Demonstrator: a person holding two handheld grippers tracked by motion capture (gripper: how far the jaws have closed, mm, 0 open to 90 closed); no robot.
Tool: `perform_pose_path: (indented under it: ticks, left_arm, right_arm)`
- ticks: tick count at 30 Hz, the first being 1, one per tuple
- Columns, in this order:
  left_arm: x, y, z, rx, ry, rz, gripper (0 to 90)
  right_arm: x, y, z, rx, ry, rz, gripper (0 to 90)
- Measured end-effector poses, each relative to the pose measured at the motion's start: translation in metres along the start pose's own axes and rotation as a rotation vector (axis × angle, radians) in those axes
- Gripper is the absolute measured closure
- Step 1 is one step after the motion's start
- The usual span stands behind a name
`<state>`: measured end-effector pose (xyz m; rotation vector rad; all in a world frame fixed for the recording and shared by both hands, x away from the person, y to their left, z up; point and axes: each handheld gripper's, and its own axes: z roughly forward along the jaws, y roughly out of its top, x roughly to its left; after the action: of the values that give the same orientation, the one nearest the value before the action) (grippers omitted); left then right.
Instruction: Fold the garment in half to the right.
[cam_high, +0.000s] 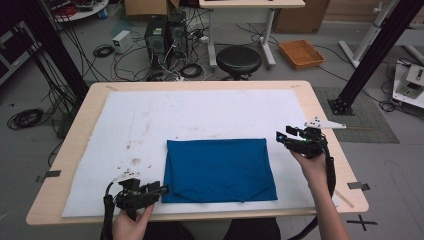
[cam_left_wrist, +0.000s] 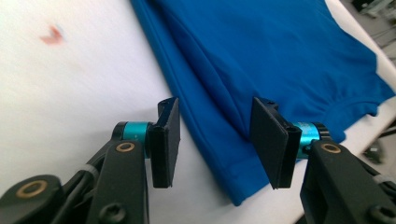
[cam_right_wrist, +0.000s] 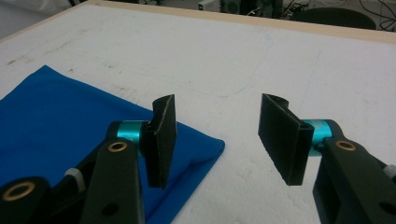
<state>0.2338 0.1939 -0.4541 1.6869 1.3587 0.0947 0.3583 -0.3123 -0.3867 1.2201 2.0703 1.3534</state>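
Blue cloth folded to a rectangle, both grippers poised at opposite corners

The cloth (cam_high: 219, 170) lies flat on the white mat (cam_high: 150, 120), near the table's front edge and a little right of centre; it already looks folded, with doubled layers along its left edge in the left gripper view and a neckline curve near the front edge. The left gripper (cam_high: 159, 190) sits at the front-left corner, its jaws apart and straddling that corner without pinching it. The right gripper (cam_high: 281, 137) hangs just beside the back-right corner, jaws also wide apart and holding nothing. Judging from this, at least one fold is done, and what seems left is to grip the two corners for another fold or a final straightening.
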Motion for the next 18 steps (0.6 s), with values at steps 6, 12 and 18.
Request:
perform_pose_path:
  ticks: [6, 12, 18]
  left_arm:
    - [-0.004, -0.002, 0.006, -0.025, -0.016, -0.044, 54.2]
    - [-0.01, -0.001, 0.015, -0.041, -0.044, -0.07, 53.6]
    - [-0.016, -0.001, 0.02, -0.052, -0.006, -0.044, 65.2]
  right_arm:
    - [0.001, 0.0, 0.002, 0.004, 0.005, -0.004, 47.0]
    - [0.009, 0.001, 0.005, 0.011, 0.016, -0.018, 47.0]
    - [0.029, 0.005, 0.02, 0.028, 0.049, -0.057, 46.9]
